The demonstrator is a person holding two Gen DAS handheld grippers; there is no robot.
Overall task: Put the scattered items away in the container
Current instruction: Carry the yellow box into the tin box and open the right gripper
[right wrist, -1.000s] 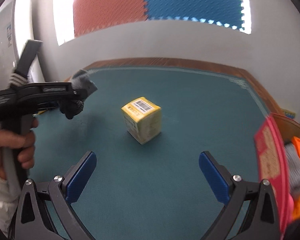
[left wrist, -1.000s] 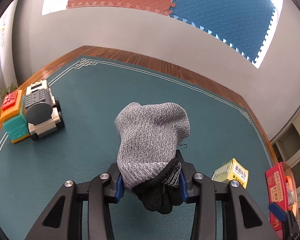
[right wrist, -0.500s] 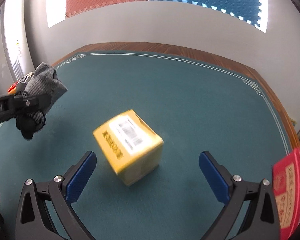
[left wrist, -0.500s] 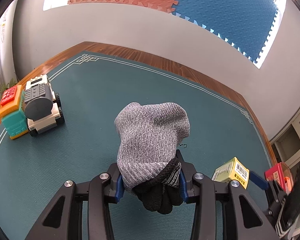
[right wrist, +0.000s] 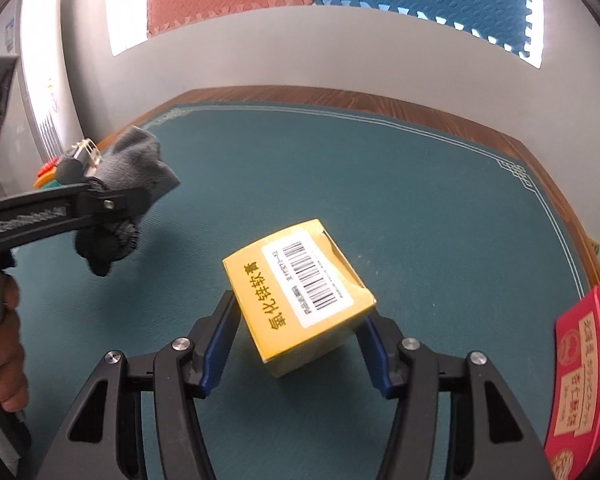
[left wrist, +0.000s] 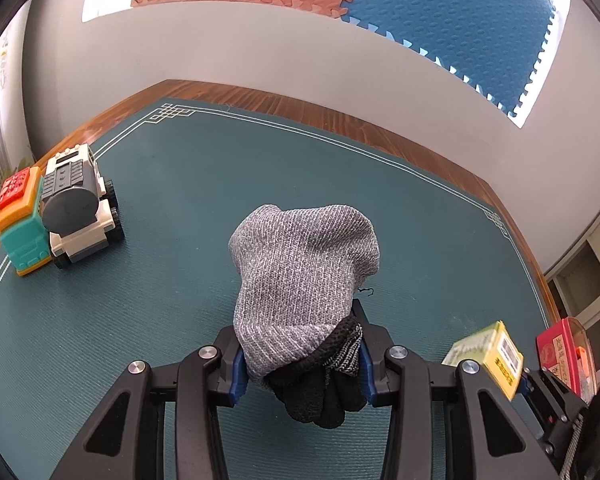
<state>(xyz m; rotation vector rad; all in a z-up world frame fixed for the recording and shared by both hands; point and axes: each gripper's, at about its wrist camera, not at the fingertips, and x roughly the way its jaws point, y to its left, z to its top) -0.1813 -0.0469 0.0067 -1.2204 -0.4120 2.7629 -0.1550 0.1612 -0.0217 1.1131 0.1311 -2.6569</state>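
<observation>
Yellow carton [right wrist: 300, 296] on the green bench [right wrist: 420, 200], now between the closing right claw [right wrist: 296, 344], wide apart a second ago; pickup begins. Left claw [left wrist: 300, 364] stays clamped on a grey sock [left wrist: 304, 272].

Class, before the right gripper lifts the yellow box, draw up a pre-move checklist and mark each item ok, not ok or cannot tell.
1. Yellow box sits between the right gripper fingers: ok.
2. Jaws closing; both pads pressing the box: cannot tell.
3. Left gripper shut on the grey sock: ok.
4. Left gripper stands apart from the box: ok.
5. Room left in the container beside the red box: cannot tell.
</observation>
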